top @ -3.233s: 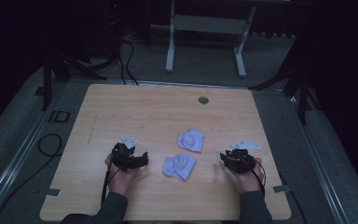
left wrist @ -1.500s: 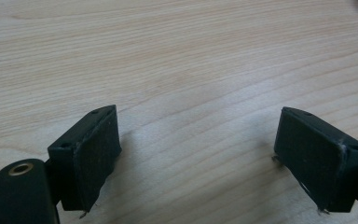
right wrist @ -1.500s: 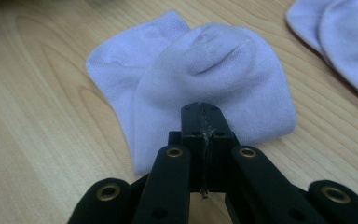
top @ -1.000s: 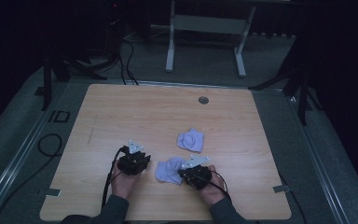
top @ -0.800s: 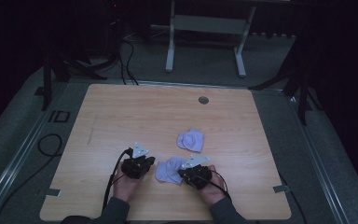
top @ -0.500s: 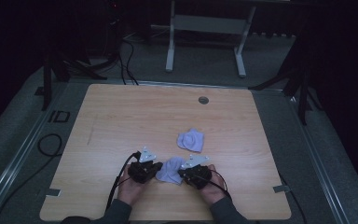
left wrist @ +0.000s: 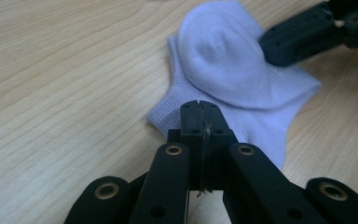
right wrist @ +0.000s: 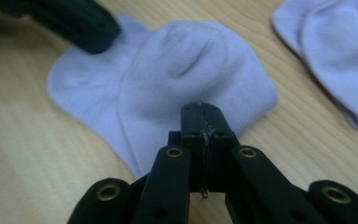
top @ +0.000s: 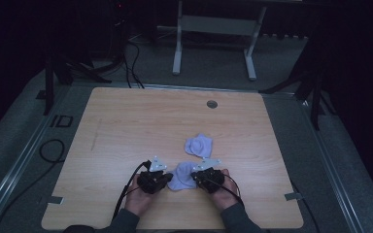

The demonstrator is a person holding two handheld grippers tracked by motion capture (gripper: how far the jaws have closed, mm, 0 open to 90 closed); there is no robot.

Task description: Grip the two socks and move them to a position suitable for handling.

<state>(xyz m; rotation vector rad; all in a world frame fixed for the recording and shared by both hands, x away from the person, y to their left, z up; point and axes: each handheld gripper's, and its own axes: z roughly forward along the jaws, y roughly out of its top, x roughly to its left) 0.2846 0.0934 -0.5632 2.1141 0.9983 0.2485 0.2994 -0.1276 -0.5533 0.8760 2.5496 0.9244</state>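
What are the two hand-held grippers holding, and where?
Both pinch the near sock: the left hand-held gripper its ribbed cuff edge, the right hand-held gripper the opposite edge.

The high view is dim and faintly grainy, the room beyond the table point(top: 126, 126) falling to near black from nine round to three o'clock. Both gripper views are brighter and evenly lit, with soft shadows and no glare. In them the near sock point(left wrist: 233, 70) is fairly sharp, while the wood toward twelve o'clock blurs.
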